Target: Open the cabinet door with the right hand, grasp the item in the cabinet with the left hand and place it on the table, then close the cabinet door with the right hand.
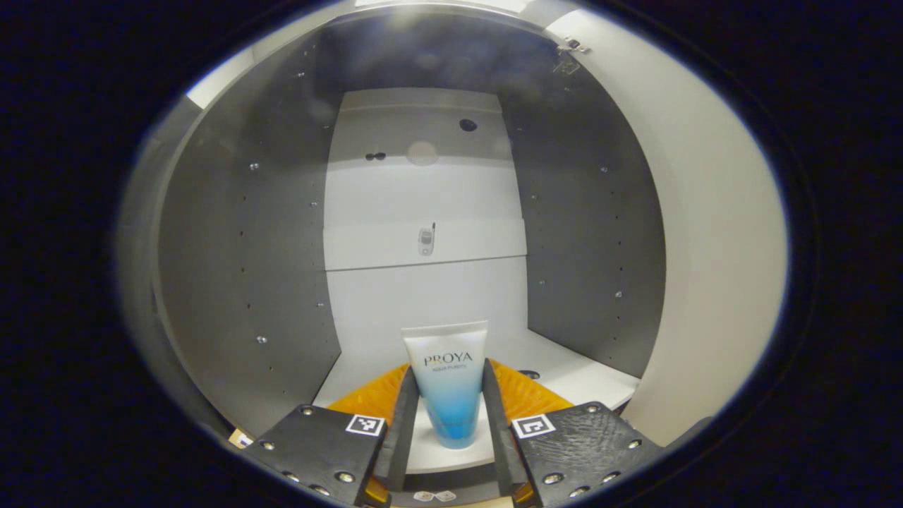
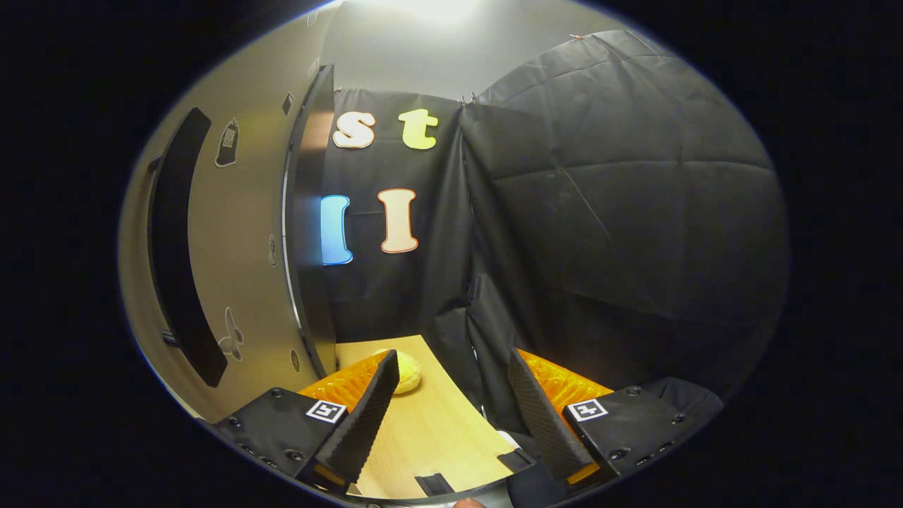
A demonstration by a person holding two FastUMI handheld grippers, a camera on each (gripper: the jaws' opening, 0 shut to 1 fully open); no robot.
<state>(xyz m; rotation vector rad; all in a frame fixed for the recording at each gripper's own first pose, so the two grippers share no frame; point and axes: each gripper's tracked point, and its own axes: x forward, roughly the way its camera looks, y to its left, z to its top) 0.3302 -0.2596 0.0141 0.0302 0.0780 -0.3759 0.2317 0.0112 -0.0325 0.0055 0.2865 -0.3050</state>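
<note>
The left gripper (image 1: 449,416) is narrowed around a tube (image 1: 448,384) that stands cap-down between its fingers (image 1: 403,416), both pressing its sides. The rig rule bars reading the tube's label, so its printed word is left unquoted; the body is white above, shading to blue below. The tube stands on the cabinet (image 1: 592,233) floor, with a pale back panel ahead and grey side walls on either side.

The right gripper (image 2: 451,402) is spread wide and holds nothing. Just left of it stands the open cabinet door (image 2: 233,254), edge-on. Below and ahead lies the desk (image 2: 437,430), with a small yellowish item (image 2: 408,374) partly behind the left finger.
</note>
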